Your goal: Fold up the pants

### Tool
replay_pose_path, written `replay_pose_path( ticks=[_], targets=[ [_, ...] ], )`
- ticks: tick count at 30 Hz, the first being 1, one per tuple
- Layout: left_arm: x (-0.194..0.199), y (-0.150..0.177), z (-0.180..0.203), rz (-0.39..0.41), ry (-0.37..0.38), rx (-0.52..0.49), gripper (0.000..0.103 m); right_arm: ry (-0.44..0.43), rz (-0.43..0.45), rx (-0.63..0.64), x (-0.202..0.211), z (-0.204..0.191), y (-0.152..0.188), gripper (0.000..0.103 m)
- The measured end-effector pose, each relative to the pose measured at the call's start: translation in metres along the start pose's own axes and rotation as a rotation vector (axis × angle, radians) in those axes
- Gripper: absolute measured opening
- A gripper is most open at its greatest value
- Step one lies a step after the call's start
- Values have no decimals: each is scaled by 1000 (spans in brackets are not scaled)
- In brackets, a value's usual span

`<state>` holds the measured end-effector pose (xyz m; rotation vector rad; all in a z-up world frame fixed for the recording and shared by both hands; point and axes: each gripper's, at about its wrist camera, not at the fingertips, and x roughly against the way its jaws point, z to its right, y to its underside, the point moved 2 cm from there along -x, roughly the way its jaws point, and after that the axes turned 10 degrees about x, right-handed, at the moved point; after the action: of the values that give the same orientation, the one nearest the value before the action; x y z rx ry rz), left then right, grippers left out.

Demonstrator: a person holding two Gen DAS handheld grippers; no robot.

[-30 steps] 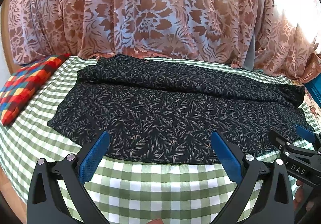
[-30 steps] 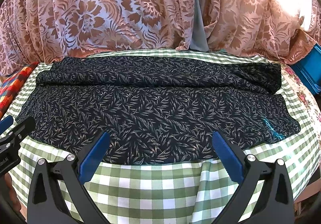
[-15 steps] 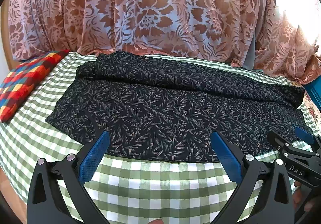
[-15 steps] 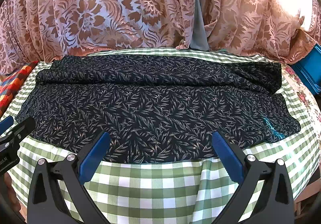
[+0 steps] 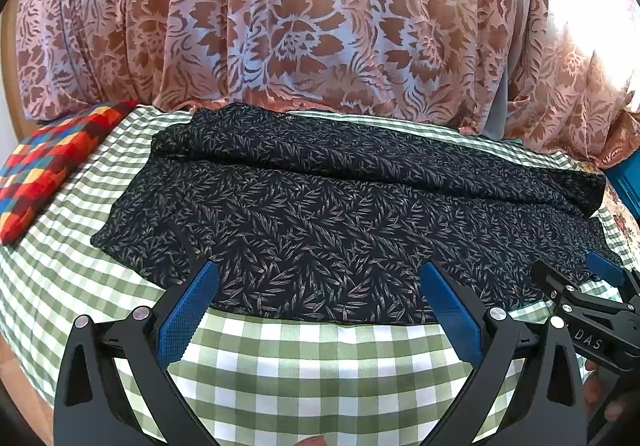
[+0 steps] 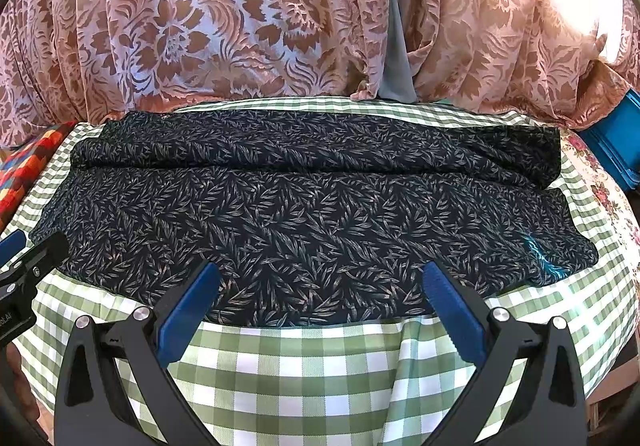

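Observation:
Dark pants with a pale leaf print lie spread lengthwise on a green-and-white checked cloth, one leg folded along the far edge. My left gripper is open just before the pants' near edge, holding nothing. In the right wrist view my right gripper is open too, at the same near edge further right. The right gripper's tip shows at the right of the left wrist view. At the left of the right wrist view is the tip of the left gripper.
A floral pink curtain hangs right behind the table. A red, orange and blue checked cushion lies at the far left. A blue crate and a flowered cloth sit at the right end.
Both views have shifted slightly downward, so the pants sit a little lower in the frames. The pants themselves have not moved, and both grippers remain open.

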<state>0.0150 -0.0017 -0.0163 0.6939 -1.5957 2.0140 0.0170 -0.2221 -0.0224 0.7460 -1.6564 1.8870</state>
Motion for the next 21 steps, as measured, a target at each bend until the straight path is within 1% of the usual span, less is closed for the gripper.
replay_pose_path(
  ticks=[5, 9, 11, 12, 14, 16, 17, 20, 21],
  targets=[
    [-3, 0, -2, -17, 9, 8, 100, -3, -5, 4, -1, 0, 0, 101],
    [-4, 1, -5, -9, 20, 10, 100, -25, -26, -7, -5, 2, 1, 101],
    [-6, 2, -8, -17, 27, 14, 100, -37, -38, -13, -7, 4, 3, 101],
    [-7, 2, -9, -23, 33, 21, 100, -44, -44, -15, -8, 5, 4, 101],
    [-10, 1, -13, -51, 68, 40, 100, -57, -52, -20, -9, 6, 5, 101],
    [-14, 0, -22, -88, 108, 74, 100, -106, -55, -27, -10, 9, 6, 101],
    [-14, 0, -27, -95, 114, 90, 100, -145, -57, -40, -10, 12, 8, 101],
    [-13, -1, -50, -100, 171, 162, 100, -311, -77, -102, -12, 28, 16, 101],
    [-12, -2, -56, -96, 173, 175, 100, -351, -88, -128, -12, 34, 19, 101]
  ],
)
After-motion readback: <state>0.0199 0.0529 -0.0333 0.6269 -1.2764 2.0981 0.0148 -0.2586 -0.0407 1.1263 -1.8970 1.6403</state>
